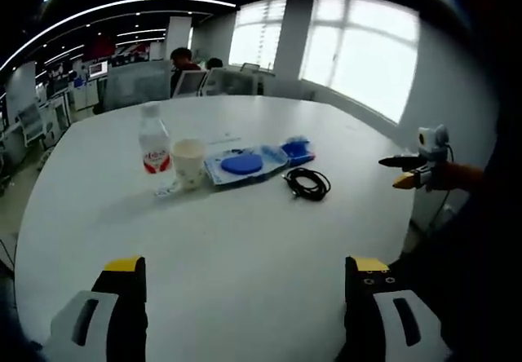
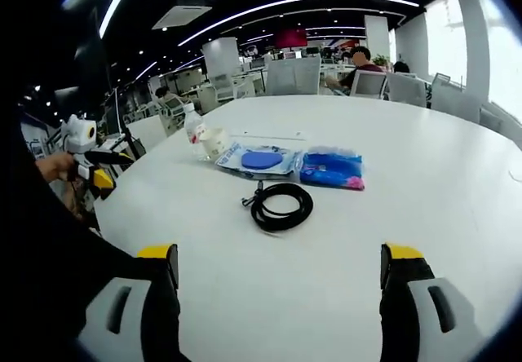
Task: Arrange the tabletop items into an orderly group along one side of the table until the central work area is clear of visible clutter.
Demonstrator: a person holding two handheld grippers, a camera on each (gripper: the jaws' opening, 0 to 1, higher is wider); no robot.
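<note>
Cable [image 2: 280,205] lies well ahead of open right gripper [image 2: 277,276].

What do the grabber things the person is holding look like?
Each gripper has two black jaws with yellow tips and pale grey slotted side pieces: the left gripper and the right gripper match. Both stand wide apart over the white table.

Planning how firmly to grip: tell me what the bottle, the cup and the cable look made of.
Bottle: clear, glossy plastic by the look, since light passes through it; red label.
Cup: matte, off-white, probably paper, though it is too small to be sure.
Cable: black, coiled in loose loops, likely a rubbery sheath.
</note>
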